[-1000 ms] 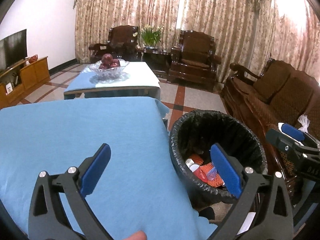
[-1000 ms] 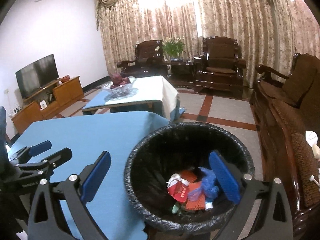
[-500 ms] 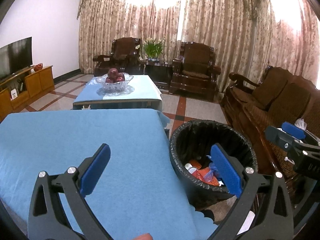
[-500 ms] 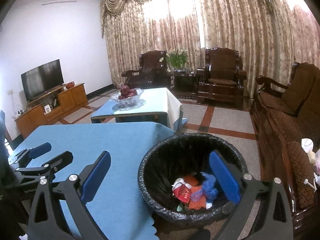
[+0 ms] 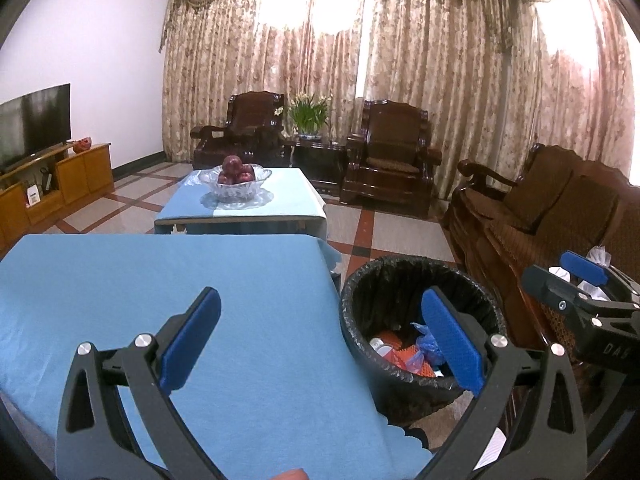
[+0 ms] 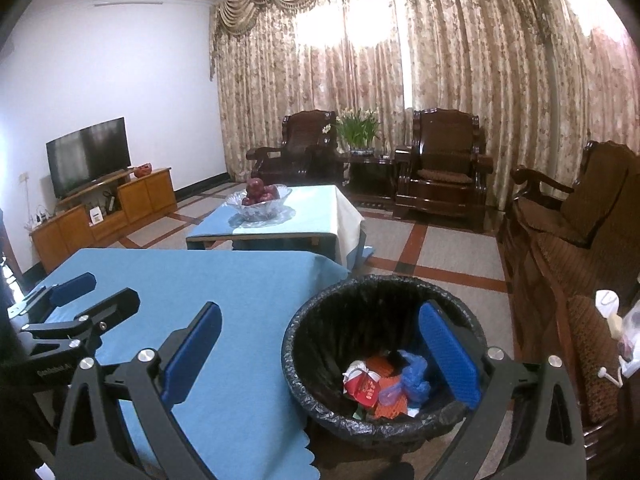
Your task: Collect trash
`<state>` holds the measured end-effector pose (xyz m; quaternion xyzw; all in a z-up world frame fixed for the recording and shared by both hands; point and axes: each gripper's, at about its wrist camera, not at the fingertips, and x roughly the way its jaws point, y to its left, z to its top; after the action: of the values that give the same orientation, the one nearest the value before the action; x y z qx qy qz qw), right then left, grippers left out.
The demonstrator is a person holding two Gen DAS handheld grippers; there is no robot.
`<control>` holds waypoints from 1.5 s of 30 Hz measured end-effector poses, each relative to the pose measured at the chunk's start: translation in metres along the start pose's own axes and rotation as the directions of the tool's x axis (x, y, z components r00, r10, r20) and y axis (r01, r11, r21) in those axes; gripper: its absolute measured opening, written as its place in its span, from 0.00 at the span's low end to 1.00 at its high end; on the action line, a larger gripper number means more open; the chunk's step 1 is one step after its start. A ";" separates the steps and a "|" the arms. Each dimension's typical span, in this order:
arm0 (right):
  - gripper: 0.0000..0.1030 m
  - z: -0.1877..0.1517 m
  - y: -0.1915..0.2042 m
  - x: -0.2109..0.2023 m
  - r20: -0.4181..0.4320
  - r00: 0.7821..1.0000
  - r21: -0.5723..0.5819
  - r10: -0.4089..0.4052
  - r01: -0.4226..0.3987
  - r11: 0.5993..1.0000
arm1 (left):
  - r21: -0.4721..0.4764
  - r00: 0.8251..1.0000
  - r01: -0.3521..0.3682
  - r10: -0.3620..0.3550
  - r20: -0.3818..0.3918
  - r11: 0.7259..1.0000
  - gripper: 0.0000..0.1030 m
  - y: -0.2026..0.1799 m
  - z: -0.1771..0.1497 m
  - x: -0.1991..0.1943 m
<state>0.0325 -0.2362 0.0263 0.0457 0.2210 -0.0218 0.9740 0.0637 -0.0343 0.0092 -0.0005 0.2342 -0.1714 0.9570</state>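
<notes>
Both grippers are held level above the near edge of a table draped in a blue cloth (image 5: 168,280), pointing forward into the living room. The left gripper (image 5: 320,340) has its blue-padded fingers spread wide with nothing between them; one finger sits over the cloth, the other over the trash bin (image 5: 416,280). The right gripper (image 6: 320,344) is posed the same way, fingers wide apart and empty, its right finger in front of the bin's rim. The bin, lined with a black bag, stands on the floor just beside the table's right corner. Inside it lies the trash (image 6: 380,384): red and orange wrappers, a blue plastic bag and white scraps. Beyond, a second table carries a glass fruit bowl (image 5: 239,182).
</notes>
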 end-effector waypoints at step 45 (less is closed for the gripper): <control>0.94 0.001 0.004 -0.006 0.005 1.000 -0.005 -0.001 0.002 1.000 | 0.001 1.000 -0.005 0.005 0.011 1.000 0.95 0.004 0.002 -0.008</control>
<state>0.0281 -0.2318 0.0300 0.0430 0.2185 -0.0221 0.9746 0.0590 -0.0278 0.0145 -0.0004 0.2291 -0.1690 0.9586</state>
